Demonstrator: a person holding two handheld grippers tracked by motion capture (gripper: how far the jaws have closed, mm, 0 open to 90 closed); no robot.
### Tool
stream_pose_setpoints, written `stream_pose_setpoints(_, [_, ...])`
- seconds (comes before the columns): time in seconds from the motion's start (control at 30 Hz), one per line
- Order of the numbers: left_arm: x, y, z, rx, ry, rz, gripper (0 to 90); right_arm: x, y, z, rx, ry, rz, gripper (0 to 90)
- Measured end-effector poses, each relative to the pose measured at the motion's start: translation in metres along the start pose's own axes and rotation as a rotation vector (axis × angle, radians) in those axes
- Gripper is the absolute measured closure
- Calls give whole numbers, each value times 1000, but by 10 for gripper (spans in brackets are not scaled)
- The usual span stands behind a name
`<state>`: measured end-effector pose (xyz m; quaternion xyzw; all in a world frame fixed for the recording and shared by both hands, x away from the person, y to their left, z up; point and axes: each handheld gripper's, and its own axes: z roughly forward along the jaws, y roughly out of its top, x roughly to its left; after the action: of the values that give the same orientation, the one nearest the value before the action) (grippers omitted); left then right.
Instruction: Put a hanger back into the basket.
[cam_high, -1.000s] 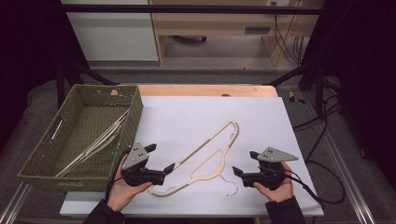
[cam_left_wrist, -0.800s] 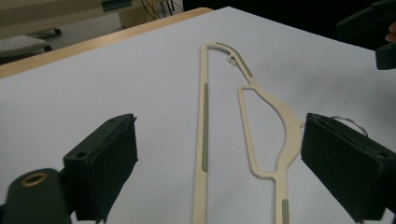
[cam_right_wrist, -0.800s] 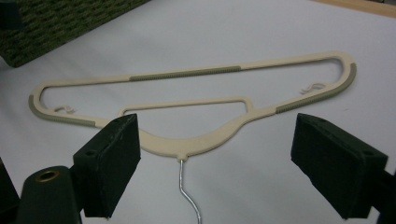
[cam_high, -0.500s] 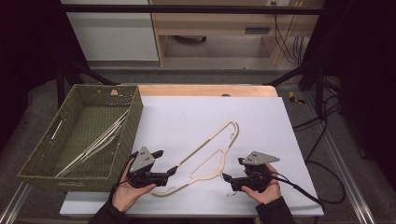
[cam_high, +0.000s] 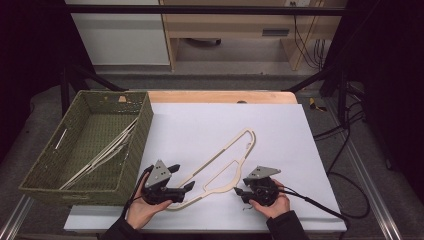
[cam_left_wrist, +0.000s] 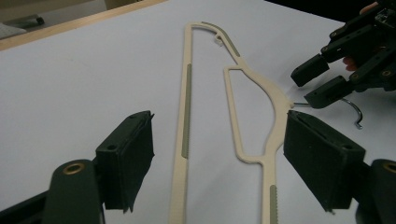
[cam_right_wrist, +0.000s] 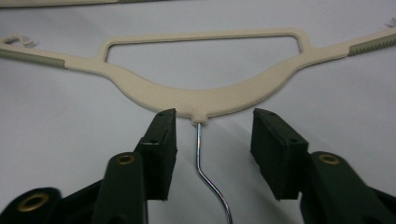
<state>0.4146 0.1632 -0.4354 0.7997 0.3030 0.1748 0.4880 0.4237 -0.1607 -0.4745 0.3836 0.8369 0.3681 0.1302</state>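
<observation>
A cream plastic hanger (cam_high: 216, 156) with a metal hook lies flat on the white table top. My left gripper (cam_high: 182, 177) is open at the hanger's near end. In the left gripper view both thin bars (cam_left_wrist: 186, 116) run between its pads without touching them, after the jaws narrowed a little. My right gripper (cam_high: 239, 194) is low at the hanger's neck. Its jaws have just been closing and are still open. The hook's wire stem (cam_right_wrist: 198, 144) stands between the pads (cam_right_wrist: 161, 144), clear of both. The left gripper view also shows the right gripper (cam_left_wrist: 318, 85) near the hook (cam_left_wrist: 356, 112).
A green woven basket (cam_high: 137, 145) holding several cream hangers (cam_high: 100, 156) stands at the left, close to my left hand. The table's wooden far edge (cam_high: 220, 96) lies beyond. A cable (cam_high: 320, 206) trails right from the right gripper. Both hands are near the table's front edge.
The right gripper has moved left and down to the hanger's neck, and its jaws have narrowed around the hook stem. The left gripper has barely shifted, and its jaws are slightly narrower.
</observation>
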Motion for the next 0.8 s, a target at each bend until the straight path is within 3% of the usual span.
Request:
stream_pose_setpoints(0.13, [-1, -2, 2, 2, -4, -9, 205, 3, 1, 1, 12, 6, 1, 646])
stream_pose_setpoints(0.3, [-3, -3, 3, 9, -17, -3, 147, 11, 2, 6, 49, -23, -65, 744])
stream_pose_setpoints(0.4, [-5, -3, 4, 9, -28, 2, 135, 12, 3, 6, 57, -29, -69, 771])
stream_pose_setpoints(0.67, [-8, -2, 6, 10, -34, 0, 128, 11, 4, 6, 78, -25, -7, 850])
stream_pose_setpoints(0.8, [-11, -1, 8, 13, -43, 8, 131, 10, 4, 6, 80, -29, -21, 893])
